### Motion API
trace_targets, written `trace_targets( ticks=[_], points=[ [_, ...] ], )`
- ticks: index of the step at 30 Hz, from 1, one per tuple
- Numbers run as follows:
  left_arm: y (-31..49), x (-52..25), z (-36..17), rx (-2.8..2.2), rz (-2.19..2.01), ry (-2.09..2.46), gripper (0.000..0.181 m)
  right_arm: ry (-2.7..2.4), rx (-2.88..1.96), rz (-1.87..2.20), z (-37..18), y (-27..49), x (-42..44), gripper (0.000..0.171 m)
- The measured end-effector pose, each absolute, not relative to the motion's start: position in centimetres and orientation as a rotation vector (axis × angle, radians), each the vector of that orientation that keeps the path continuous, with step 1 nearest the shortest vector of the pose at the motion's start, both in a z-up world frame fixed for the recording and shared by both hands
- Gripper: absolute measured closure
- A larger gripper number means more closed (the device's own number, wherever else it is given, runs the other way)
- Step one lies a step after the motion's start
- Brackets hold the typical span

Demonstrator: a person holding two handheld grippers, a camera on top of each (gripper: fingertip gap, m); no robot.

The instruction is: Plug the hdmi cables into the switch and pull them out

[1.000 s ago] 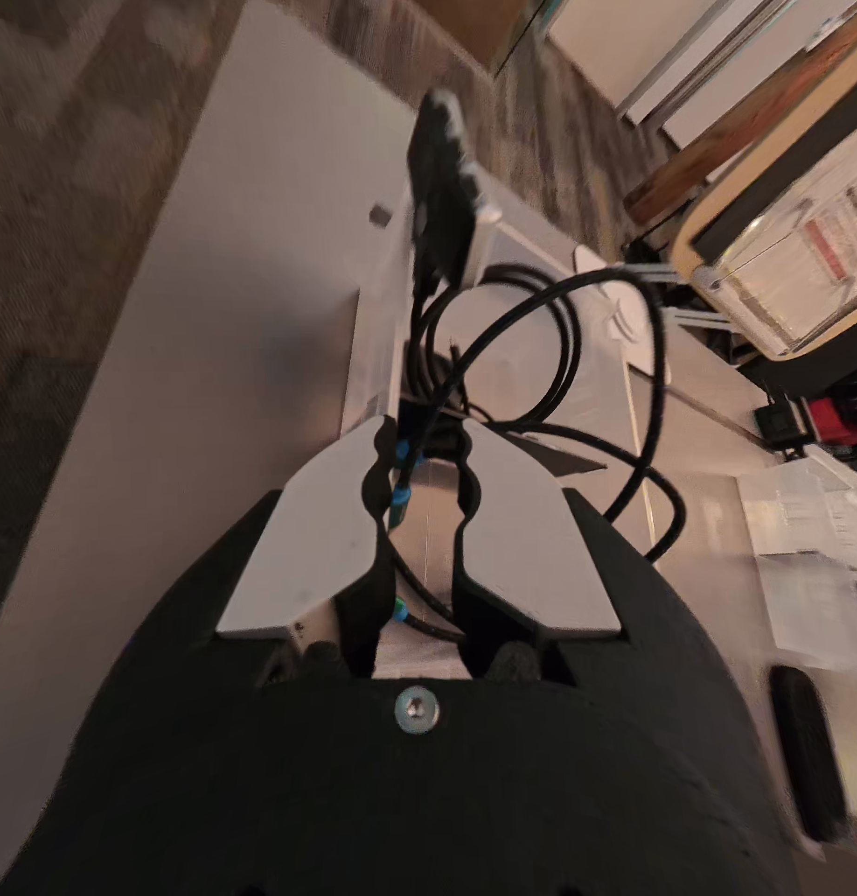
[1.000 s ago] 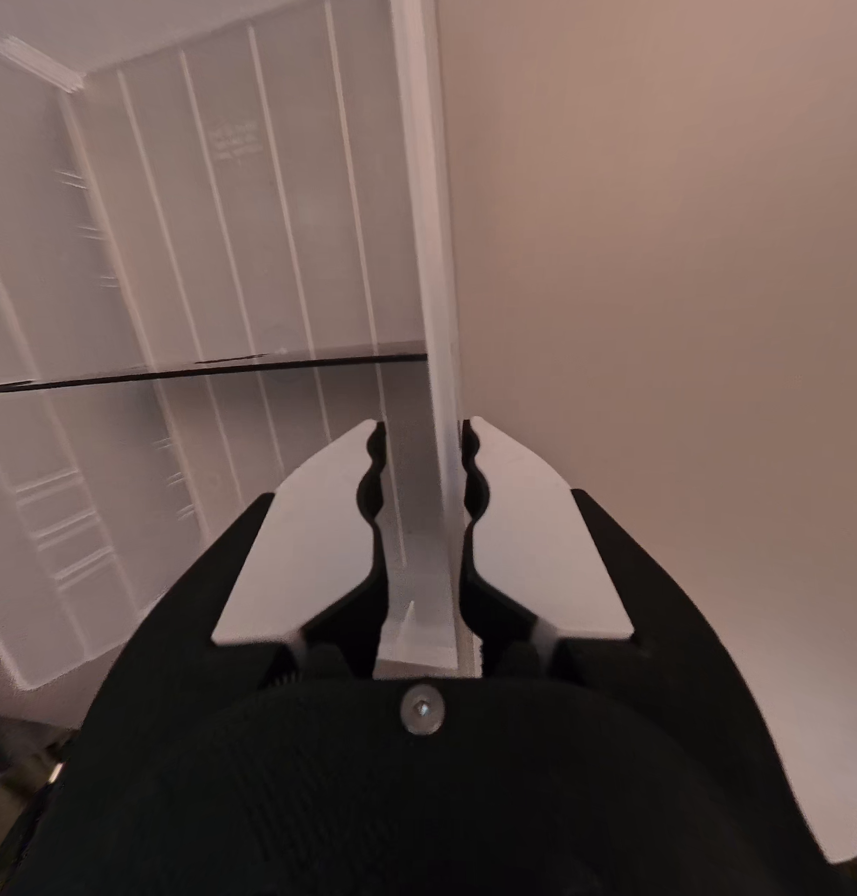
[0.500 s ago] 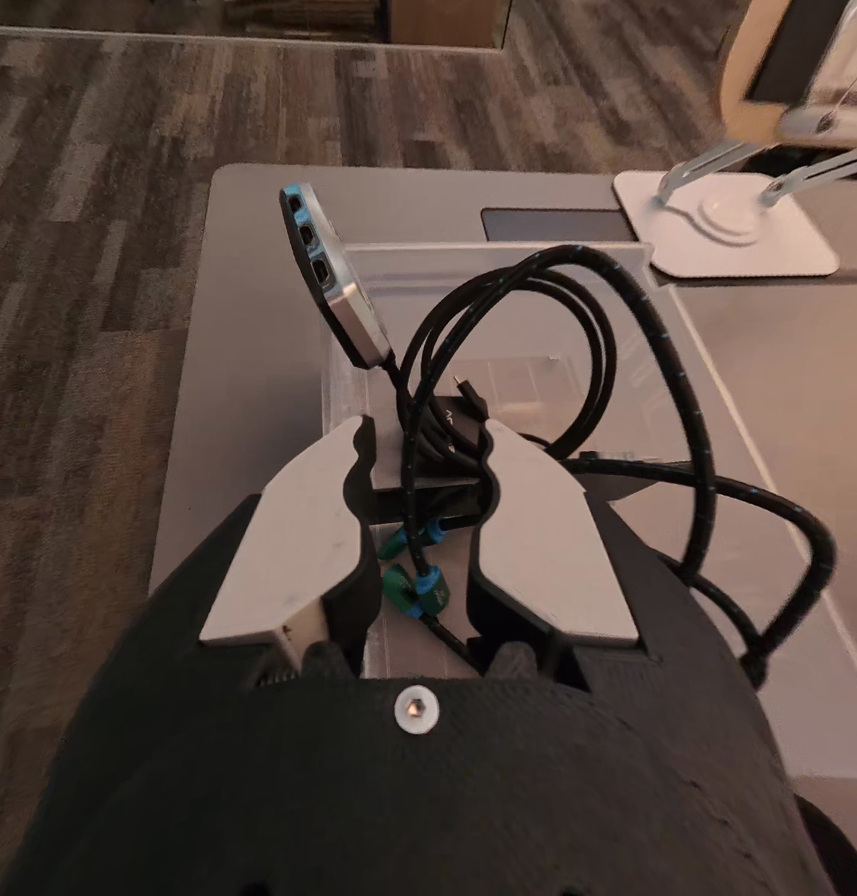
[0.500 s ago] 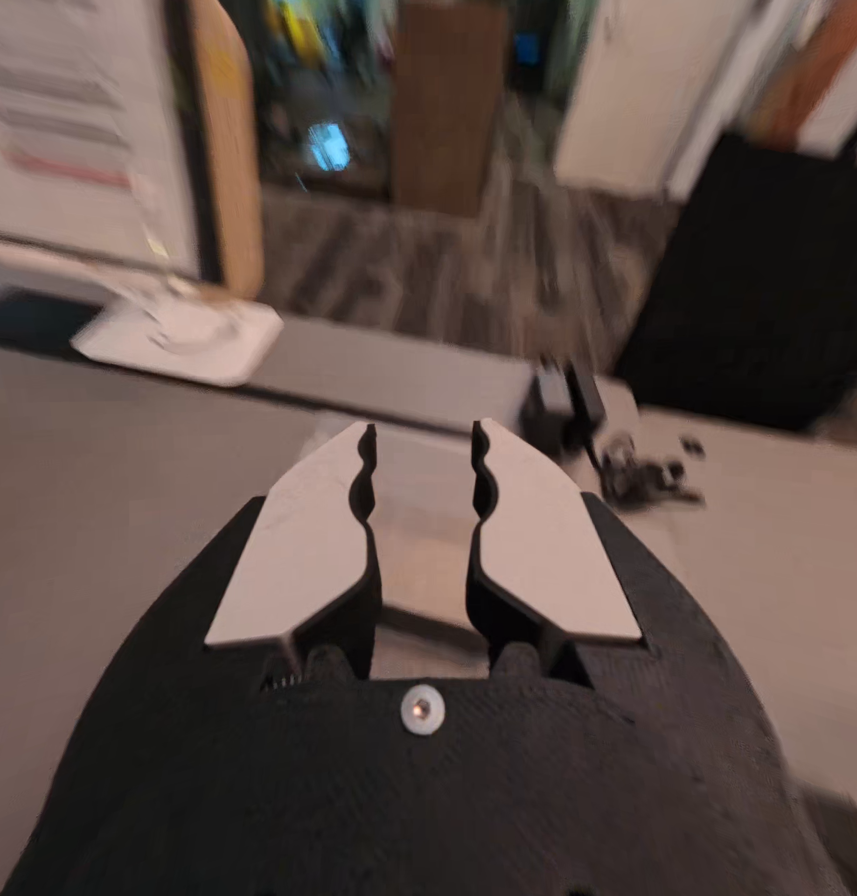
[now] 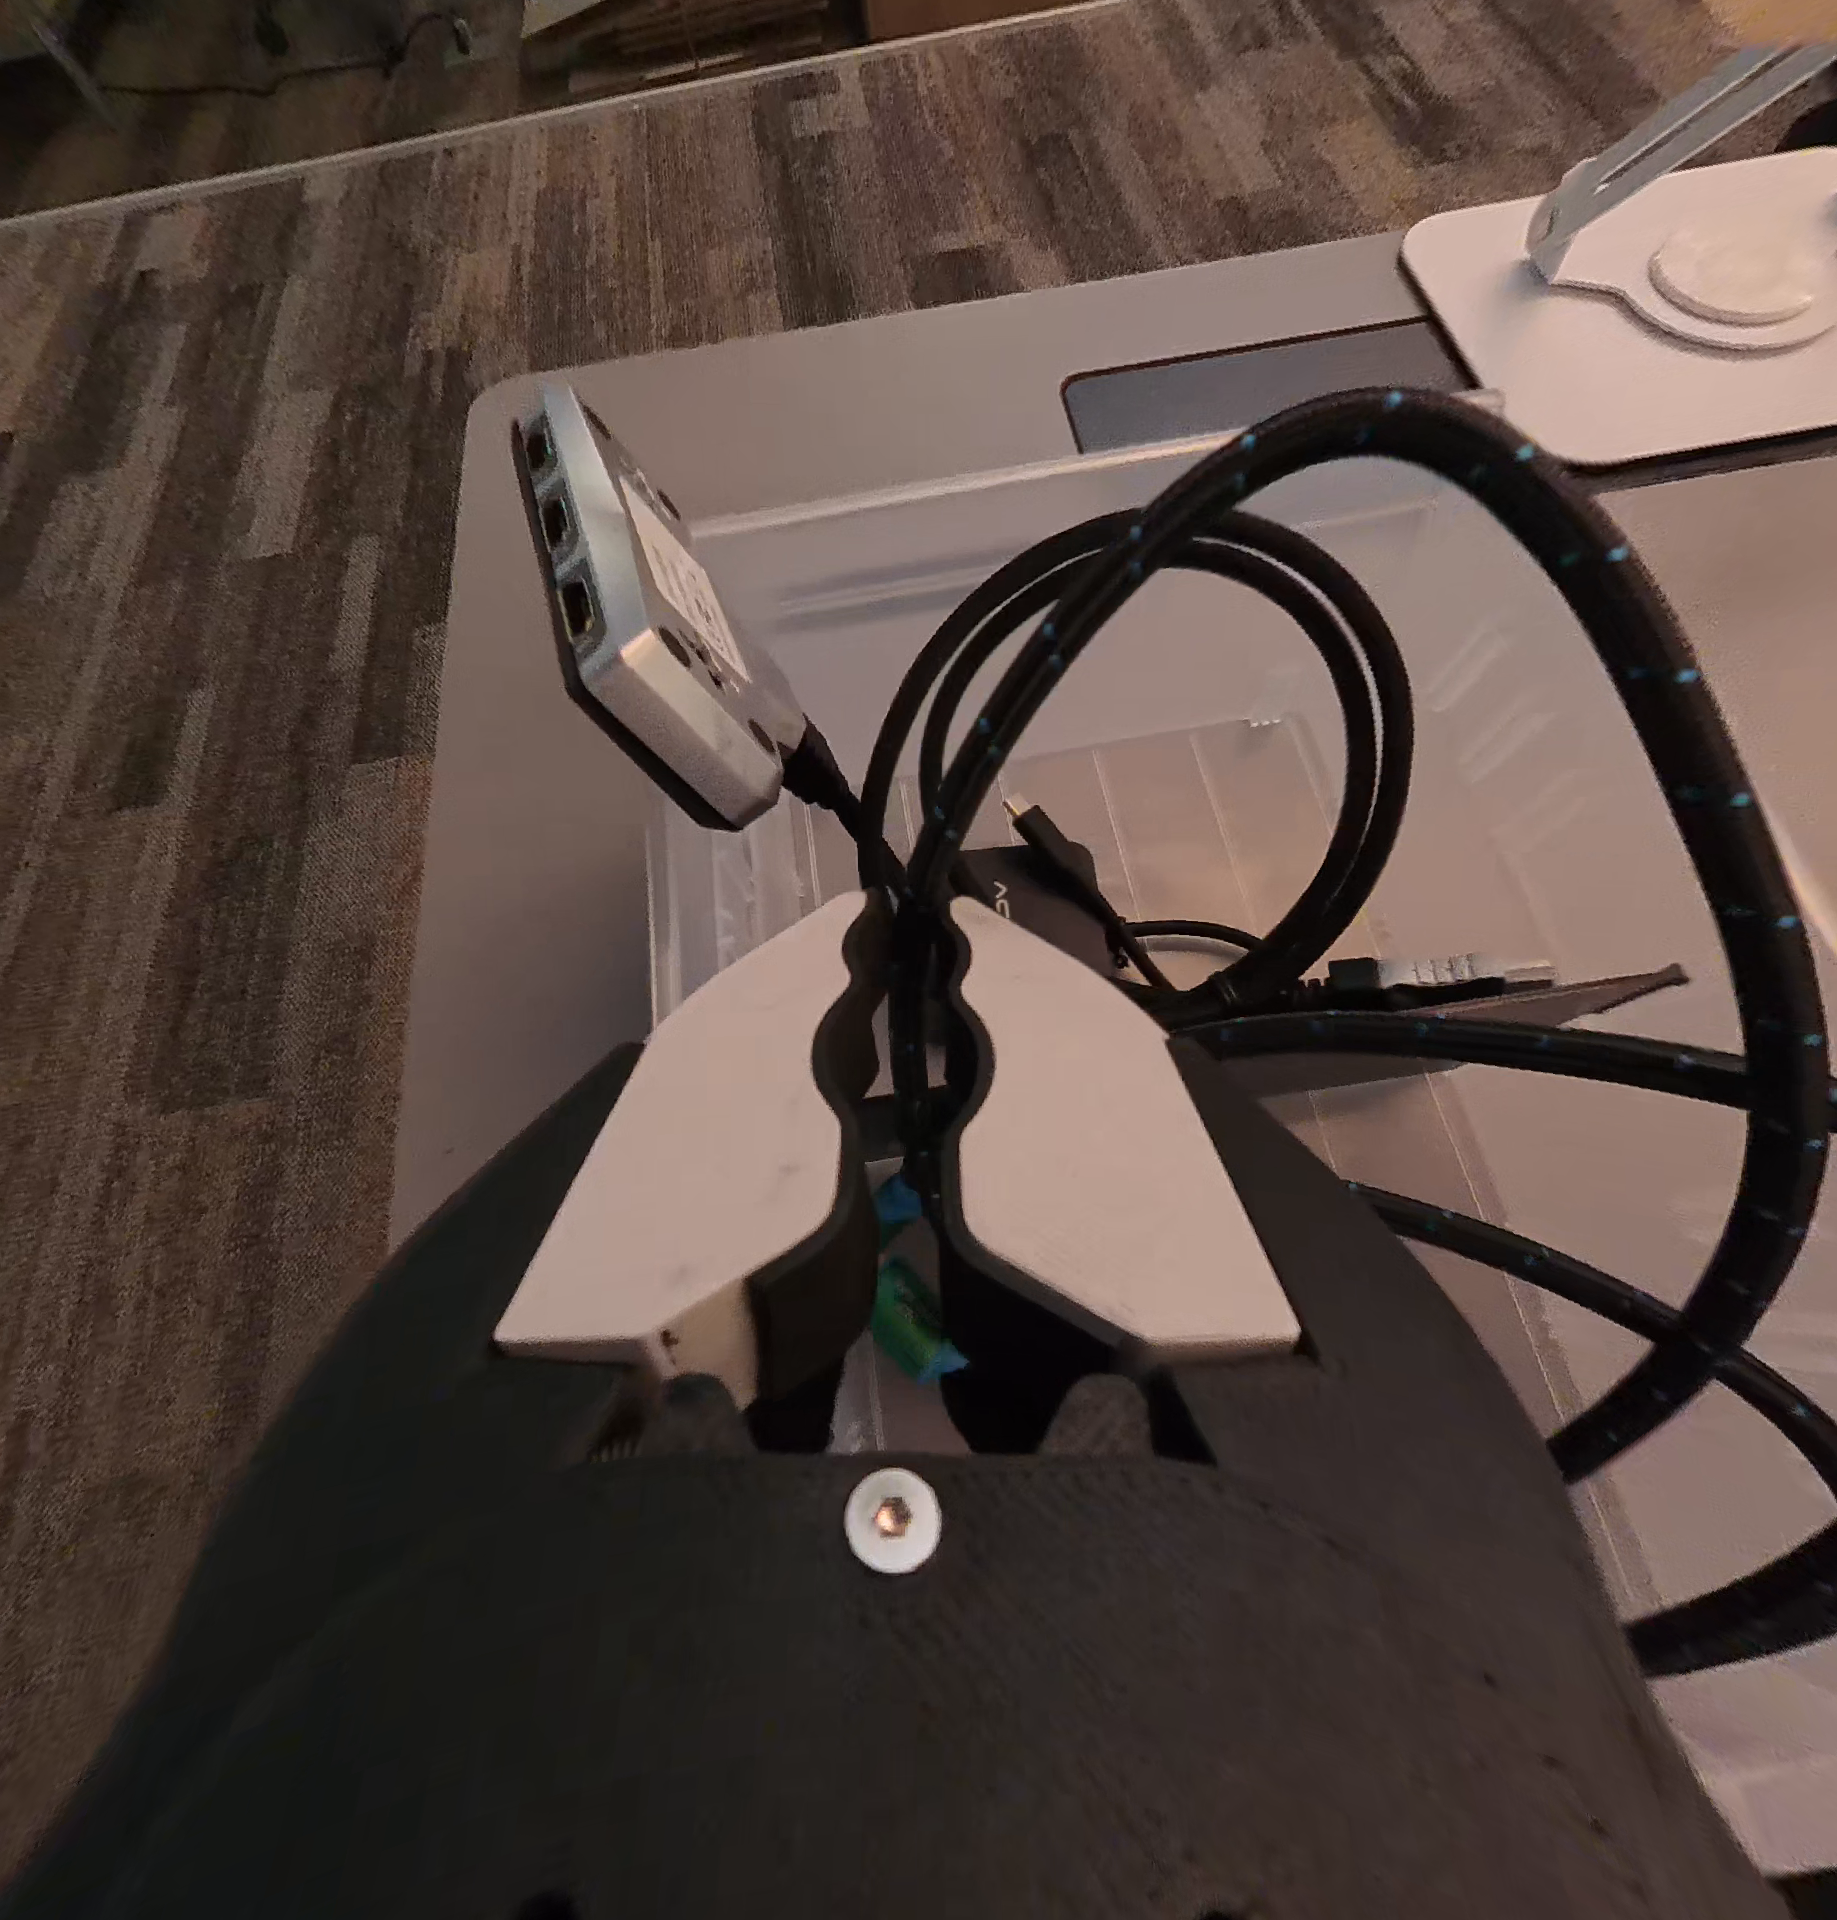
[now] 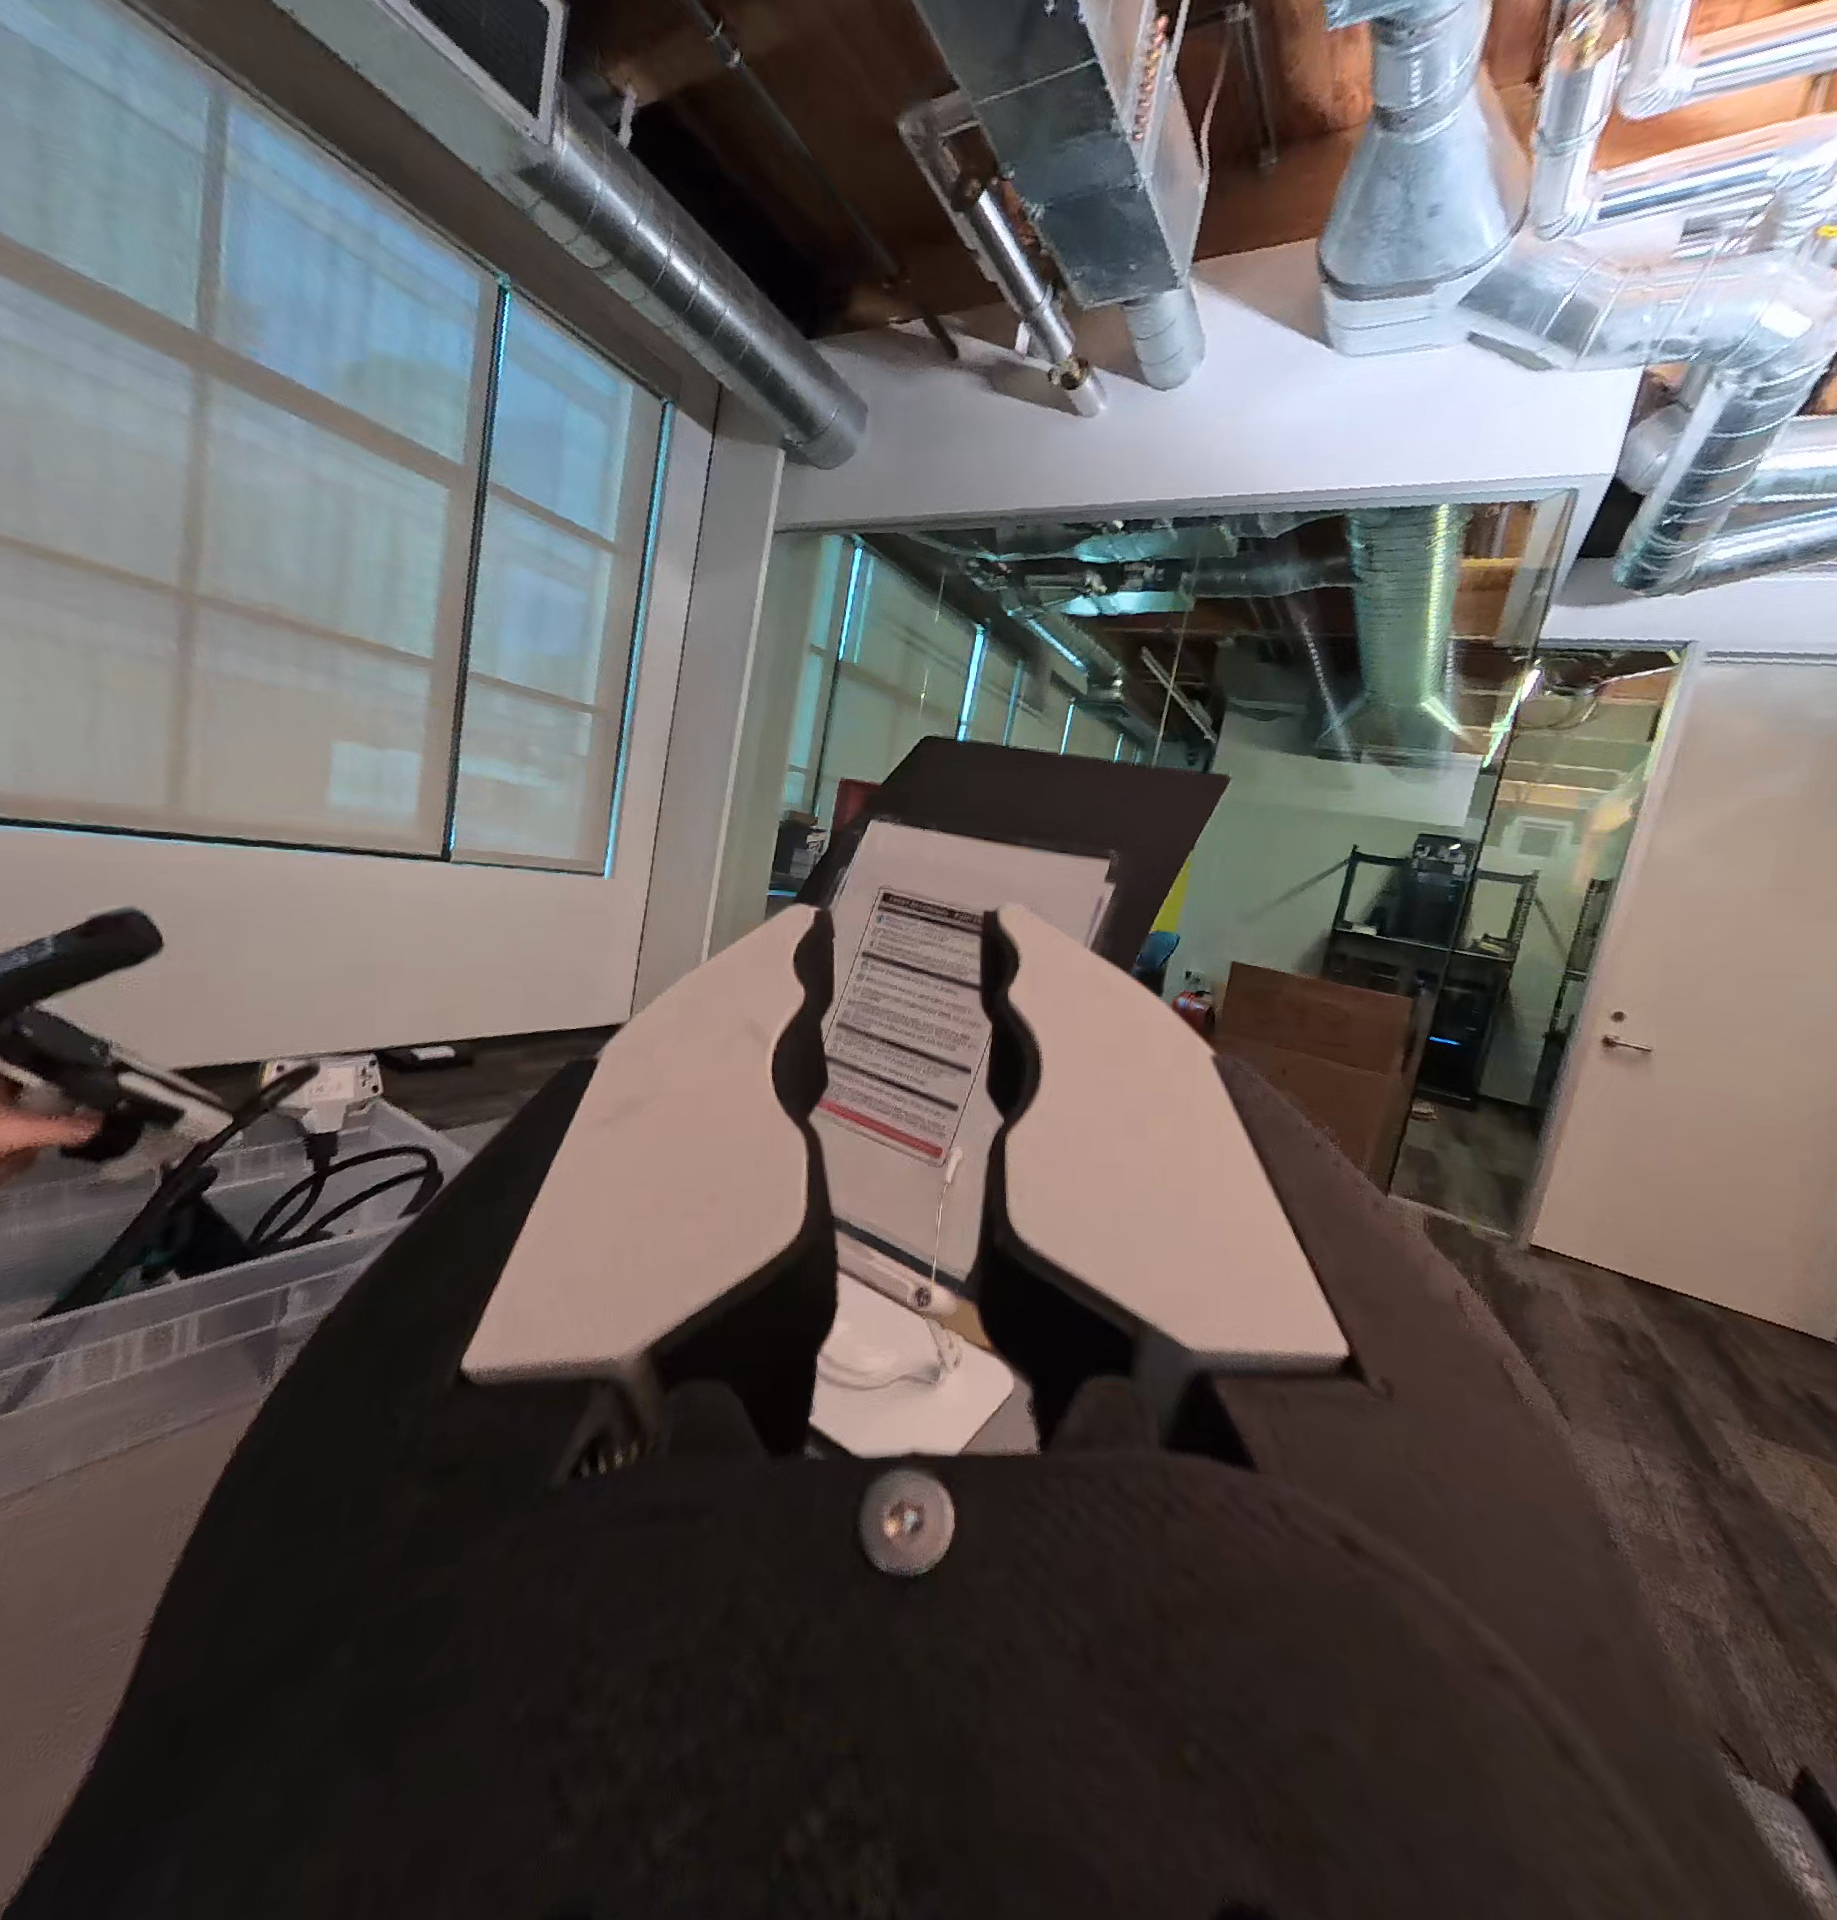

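Dangling by its own lead above a clear plastic bin [image 5: 997, 499] near the counter's [image 5: 540, 790] far-left corner, a small silver HDMI switch [image 5: 649, 613] hangs tilted, its row of three empty ports facing the carpeted floor side. The left gripper [image 5: 909, 914] has its two fingers pressed in on a thin black cable [image 5: 909, 1029] that runs up from the bin, and the switch rides just beyond the fingertips, up and to the left, not touching them. Thicker braided HDMI cables [image 5: 1662, 665], black with blue flecks, loop high over the bin and trail off toward the counter's right edge; none is plugged in yet. The right gripper [image 6: 903, 925] is lifted well clear, aimed across the room at a sheet on a monitor stand [image 6: 893, 1382], its fingers spread with nothing between them; at the left edge of its view a hand [image 6: 0, 1127] works the other tool over the bin.

The switch looks light and rigid, with a smooth metal shell likely to slip, so it would probably be better taken across its flat faces than left swinging on the lead. The braided cables appear stiff and springy; a hold on the moulded plug body, close behind the connector, should give the straightest push into a port. Which cable end belongs to which loop cannot be told from here.
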State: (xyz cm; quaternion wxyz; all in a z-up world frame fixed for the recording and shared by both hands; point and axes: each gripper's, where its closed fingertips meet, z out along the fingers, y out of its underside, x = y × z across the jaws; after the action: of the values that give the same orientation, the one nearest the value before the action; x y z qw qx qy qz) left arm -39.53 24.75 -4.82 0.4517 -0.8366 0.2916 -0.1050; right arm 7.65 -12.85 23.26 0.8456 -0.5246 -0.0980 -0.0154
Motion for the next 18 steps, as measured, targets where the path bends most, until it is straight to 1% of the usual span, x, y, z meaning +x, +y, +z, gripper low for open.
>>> trace_targets(
  ticks=[3, 6, 12, 15, 18],
  points=[
    [24.0, -39.8, -3.0, -2.021, -0.197, 0.772, 0.173, -0.222, -1.182, -0.023, 21.8, -11.9, 7.8, 0.144],
    [22.5, -39.9, -0.1, -1.945, -0.153, 0.805, 0.172, -0.208, -1.223, -0.032, 21.0, -11.5, 8.3, 0.144],
    [18.1, -40.2, 9.0, -1.708, -0.142, 0.733, 0.173, -0.199, -1.266, -0.044, 20.3, -11.4, 8.5, 0.144],
    [14.7, -39.4, 13.2, -1.582, -0.203, 0.721, 0.173, -0.197, -1.297, -0.067, 19.8, -11.5, 8.8, 0.144],
    [9.8, -36.0, 16.4, -1.462, -0.391, 0.811, 0.174, -0.179, -1.301, -0.100, 19.9, -11.8, 9.5, 0.144]
  ],
)
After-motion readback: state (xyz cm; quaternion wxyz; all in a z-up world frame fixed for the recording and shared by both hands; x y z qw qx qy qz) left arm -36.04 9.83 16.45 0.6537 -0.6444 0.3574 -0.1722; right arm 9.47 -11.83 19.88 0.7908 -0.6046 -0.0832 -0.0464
